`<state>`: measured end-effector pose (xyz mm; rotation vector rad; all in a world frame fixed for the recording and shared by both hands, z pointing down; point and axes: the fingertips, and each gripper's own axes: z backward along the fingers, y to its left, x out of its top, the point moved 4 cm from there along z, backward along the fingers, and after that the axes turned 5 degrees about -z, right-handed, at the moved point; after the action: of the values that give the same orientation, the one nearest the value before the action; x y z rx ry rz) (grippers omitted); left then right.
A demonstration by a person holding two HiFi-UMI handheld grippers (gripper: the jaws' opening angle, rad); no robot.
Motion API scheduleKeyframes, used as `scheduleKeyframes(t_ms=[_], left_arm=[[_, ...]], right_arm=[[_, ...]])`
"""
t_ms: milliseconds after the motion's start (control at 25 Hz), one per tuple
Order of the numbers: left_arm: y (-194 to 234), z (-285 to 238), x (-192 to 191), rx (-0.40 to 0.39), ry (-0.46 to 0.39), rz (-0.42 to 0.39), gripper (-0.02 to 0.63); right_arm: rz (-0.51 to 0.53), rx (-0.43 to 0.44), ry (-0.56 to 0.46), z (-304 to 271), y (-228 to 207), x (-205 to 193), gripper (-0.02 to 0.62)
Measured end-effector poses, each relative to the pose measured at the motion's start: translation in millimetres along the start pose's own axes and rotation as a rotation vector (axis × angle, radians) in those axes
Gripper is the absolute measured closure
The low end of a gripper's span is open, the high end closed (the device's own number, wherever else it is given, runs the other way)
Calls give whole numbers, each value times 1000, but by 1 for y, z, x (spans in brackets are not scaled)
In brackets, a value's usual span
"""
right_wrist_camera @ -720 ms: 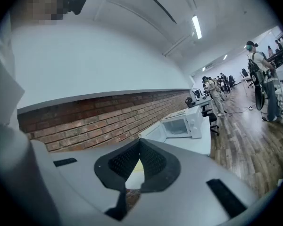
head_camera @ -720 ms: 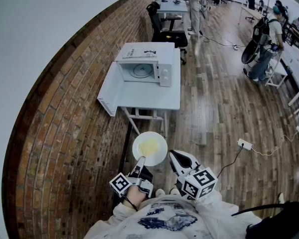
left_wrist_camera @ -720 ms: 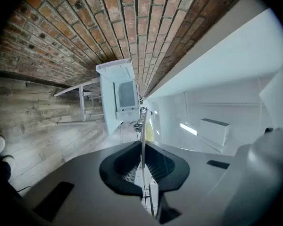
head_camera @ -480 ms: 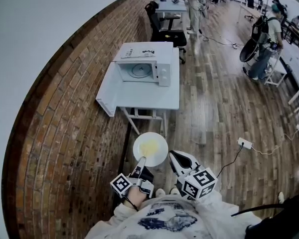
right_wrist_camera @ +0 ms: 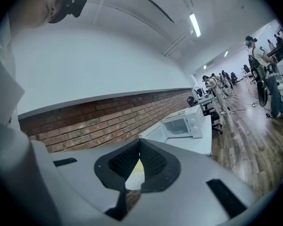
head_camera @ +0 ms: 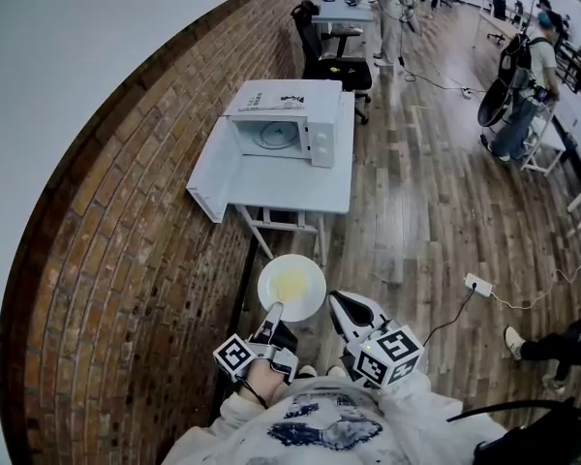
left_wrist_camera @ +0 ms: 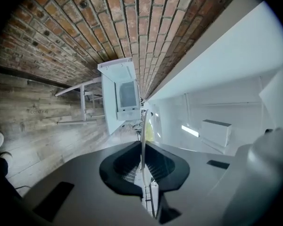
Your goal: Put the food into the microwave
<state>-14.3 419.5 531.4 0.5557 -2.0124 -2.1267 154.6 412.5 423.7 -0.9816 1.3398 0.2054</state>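
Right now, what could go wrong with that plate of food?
The left gripper pinches the plate only at its near rim, so it could tip and spill the yellow food. The microwave stands well ahead, so there's a walk to keep it level. Its open door could get bumped.

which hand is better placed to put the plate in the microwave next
Left. The left tool is shut on the rim of the plate, with the food on it, facing the open microwave. The right tool is shut and empty beside the plate.
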Motion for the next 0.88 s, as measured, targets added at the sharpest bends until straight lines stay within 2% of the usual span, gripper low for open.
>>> scheduleKeyframes(t_ms=[400, 680, 880], left_arm=[[9, -8, -4, 16, -26, 4, 583], [23, -37, 20, 15, -26, 37, 583], [34, -75, 53, 8, -6, 45, 583]], right_arm=[[-23, 15, 27, -3, -20, -6, 581], [-30, 0, 60, -40, -37, -4, 581], [-25, -25, 69, -85, -53, 6, 581]])
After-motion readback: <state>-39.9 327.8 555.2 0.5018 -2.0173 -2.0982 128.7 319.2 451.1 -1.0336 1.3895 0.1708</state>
